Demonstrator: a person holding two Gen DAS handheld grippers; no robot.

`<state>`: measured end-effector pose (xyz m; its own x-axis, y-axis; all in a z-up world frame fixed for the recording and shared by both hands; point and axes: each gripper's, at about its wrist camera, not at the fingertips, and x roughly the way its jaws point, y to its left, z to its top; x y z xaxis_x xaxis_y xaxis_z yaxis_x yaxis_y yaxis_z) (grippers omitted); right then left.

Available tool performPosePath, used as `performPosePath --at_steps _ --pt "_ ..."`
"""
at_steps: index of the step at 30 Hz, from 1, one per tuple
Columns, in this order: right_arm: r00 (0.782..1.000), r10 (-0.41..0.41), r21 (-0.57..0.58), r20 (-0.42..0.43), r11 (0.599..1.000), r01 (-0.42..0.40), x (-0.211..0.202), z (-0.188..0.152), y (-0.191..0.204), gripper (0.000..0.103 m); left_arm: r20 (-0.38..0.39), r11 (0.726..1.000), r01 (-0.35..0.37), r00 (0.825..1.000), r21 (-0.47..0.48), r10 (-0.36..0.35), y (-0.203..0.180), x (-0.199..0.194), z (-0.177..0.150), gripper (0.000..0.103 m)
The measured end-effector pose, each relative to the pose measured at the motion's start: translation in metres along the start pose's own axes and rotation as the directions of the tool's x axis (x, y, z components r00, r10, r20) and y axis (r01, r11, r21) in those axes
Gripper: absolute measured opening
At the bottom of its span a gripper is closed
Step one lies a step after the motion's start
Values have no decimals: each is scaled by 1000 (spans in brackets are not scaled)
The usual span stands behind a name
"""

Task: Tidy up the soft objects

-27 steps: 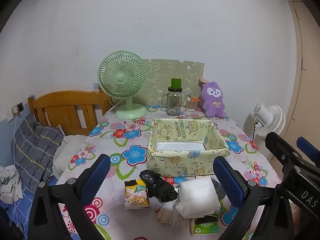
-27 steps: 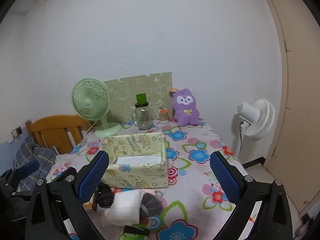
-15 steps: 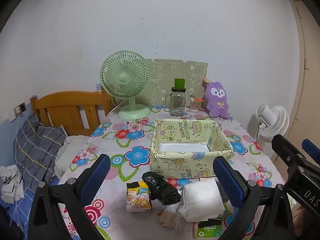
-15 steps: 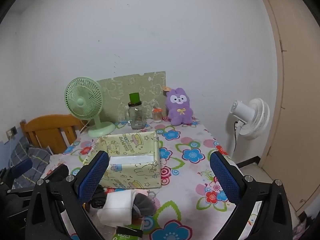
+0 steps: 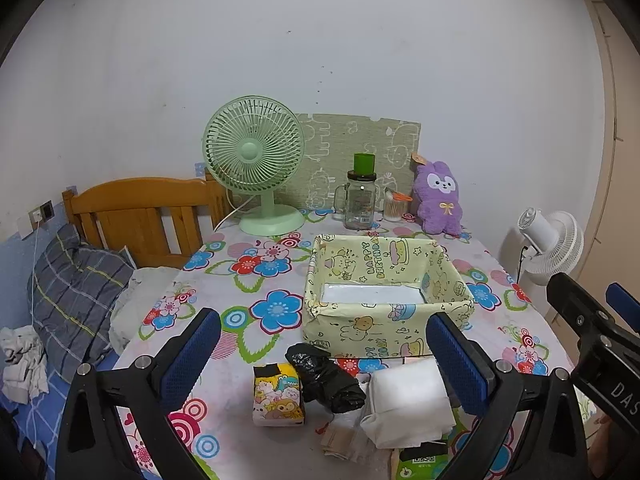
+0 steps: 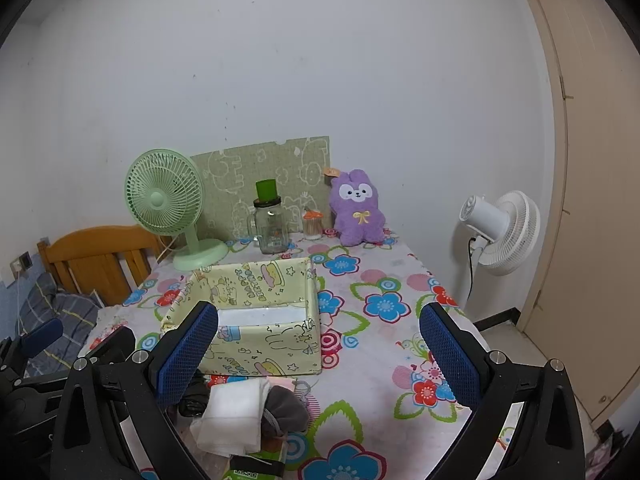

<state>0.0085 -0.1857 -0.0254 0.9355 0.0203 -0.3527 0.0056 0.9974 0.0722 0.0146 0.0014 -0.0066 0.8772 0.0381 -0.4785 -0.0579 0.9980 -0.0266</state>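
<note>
Only right wrist view shows grey bundle point(image 6: 285, 404) behind white pad point(image 6: 236, 412)

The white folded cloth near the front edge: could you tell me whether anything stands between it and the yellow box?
Nothing visible blocks it. The white folded cloth lies just in front of the yellow box, whose top is open; both grippers hover open above the table.
</note>
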Motion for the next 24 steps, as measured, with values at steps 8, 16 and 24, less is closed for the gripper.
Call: performPosePath --at_steps 8,16,24 --pt "1000 -1 -1 0 1000 1 0 1 1 102 0 1000 0 1000 0 0 0 0 1 103" --pt "1000 -2 -1 1 1000 2 0 1 1 102 1 1000 1 1000 0 -1 0 0 0 103" --pt "1000 -2 0 2 1000 2 0 1 1 102 2 1000 1 1000 0 -1 1 0 0 103"
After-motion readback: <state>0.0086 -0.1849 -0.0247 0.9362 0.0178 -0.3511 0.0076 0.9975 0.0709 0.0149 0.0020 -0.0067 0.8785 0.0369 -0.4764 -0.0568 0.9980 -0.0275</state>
